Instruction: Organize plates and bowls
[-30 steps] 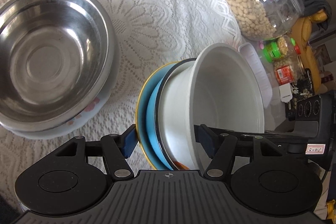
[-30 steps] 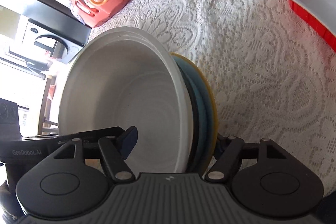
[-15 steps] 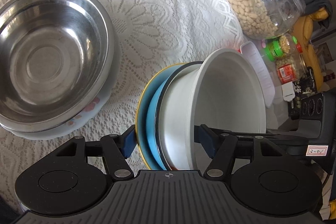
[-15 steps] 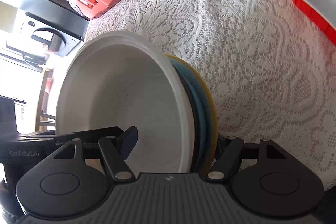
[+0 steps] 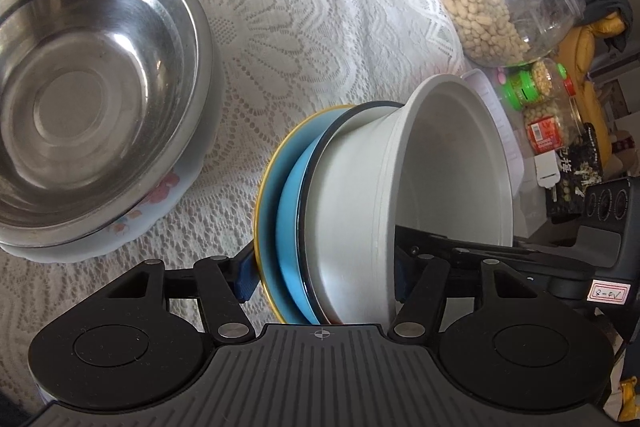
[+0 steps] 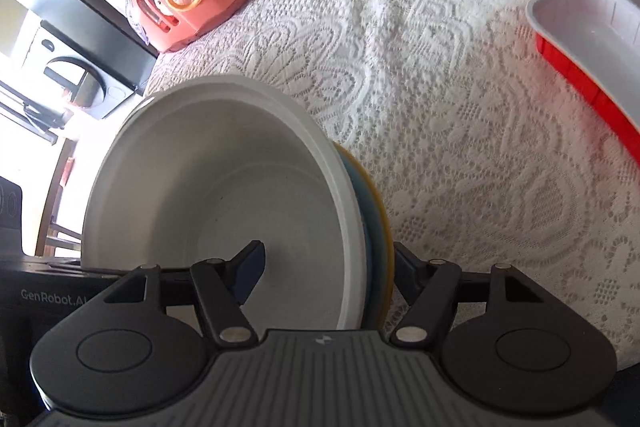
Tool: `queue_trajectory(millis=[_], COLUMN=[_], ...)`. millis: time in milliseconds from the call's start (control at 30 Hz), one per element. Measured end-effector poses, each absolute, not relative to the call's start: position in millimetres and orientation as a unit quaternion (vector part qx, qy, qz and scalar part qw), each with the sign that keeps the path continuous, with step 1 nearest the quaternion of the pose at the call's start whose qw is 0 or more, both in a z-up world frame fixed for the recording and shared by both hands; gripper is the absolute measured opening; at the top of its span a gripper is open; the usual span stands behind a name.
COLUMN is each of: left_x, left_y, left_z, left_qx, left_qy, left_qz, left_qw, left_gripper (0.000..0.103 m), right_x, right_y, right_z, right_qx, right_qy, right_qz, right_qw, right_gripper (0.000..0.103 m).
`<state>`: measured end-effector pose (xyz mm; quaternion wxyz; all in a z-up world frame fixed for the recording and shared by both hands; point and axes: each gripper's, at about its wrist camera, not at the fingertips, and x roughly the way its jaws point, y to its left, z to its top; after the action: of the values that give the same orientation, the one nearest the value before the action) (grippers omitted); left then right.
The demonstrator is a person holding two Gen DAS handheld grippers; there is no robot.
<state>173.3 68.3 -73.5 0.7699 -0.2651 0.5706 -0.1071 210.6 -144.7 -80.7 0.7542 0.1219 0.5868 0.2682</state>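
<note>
Both tools straddle one tilted stack: the left tool point(image 5: 324, 277) is clamped across the white bowl point(image 5: 440, 195), blue bowl point(image 5: 292, 223) and yellow-rimmed plate point(image 5: 268, 195); the right tool point(image 6: 326, 267) is closing on its opposite edge, one finger inside the bowl. The stack hangs above the lace-covered desk point(image 5: 304, 27), beside a steel bowl point(image 5: 88, 95). Smooth, rigid, probably breakable and slippery; grip the rims squarely.
</note>
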Motion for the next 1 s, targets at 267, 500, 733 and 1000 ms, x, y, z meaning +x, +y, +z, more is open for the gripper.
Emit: queue_trajectory(millis=[267,500,733,1000], left_x=[169.0,169.0,172.3,172.5], left_y=[72.1,68.9,66.2,65.8], left_z=[-69.2,-69.5,-71.2,-72.2], left_qx=[-0.266,-0.251,-0.252,-0.259], left_qy=[0.571,0.574,0.574,0.572], left_qz=[-0.095,-0.098,-0.089,-0.085], left_qw=[0.771,0.773,0.774,0.774], left_gripper=[0.066,0.066,0.066,0.067], right_x=[208.0,212.0,216.4,215.7], right_y=[-139.8,-134.3,-139.8,-141.2], right_z=[-74.6,-70.7,-80.0,-80.0], right_qx=[0.119,0.099,0.108,0.114], right_qy=[0.594,0.592,0.599,0.596], right_qz=[0.277,0.295,0.299,0.301], right_qw=[0.746,0.743,0.735,0.736], right_gripper=[0.062,0.062,0.06,0.058])
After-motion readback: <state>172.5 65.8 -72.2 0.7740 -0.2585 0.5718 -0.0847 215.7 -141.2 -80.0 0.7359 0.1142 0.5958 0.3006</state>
